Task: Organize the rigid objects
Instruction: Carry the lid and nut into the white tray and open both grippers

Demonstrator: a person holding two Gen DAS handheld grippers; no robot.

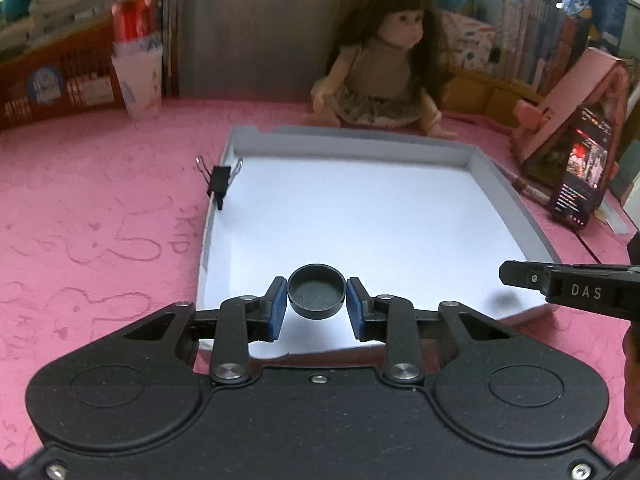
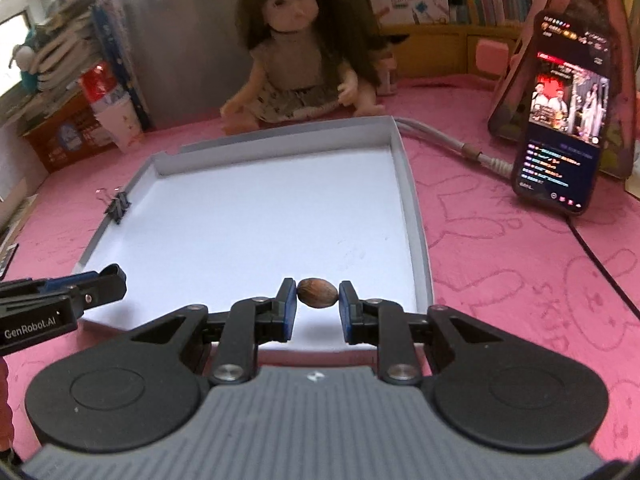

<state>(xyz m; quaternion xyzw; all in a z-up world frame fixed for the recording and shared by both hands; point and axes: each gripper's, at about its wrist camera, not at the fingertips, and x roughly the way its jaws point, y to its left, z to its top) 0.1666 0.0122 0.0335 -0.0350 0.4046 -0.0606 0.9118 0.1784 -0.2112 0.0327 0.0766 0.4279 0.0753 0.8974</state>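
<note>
Over the near edge of the grey-walled tray, the left tool grips a black cap and the right tool a brown nut, with a binder clip on the tray's left wall, a doll behind and a phone right on the pink counter.

The right tool grips a brown nut over the tray.

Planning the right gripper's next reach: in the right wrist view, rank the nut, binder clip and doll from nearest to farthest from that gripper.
1. nut: between the right gripper pads.
2. binder clip: on the tray's left wall.
3. doll: seated beyond the tray's far wall.
</note>
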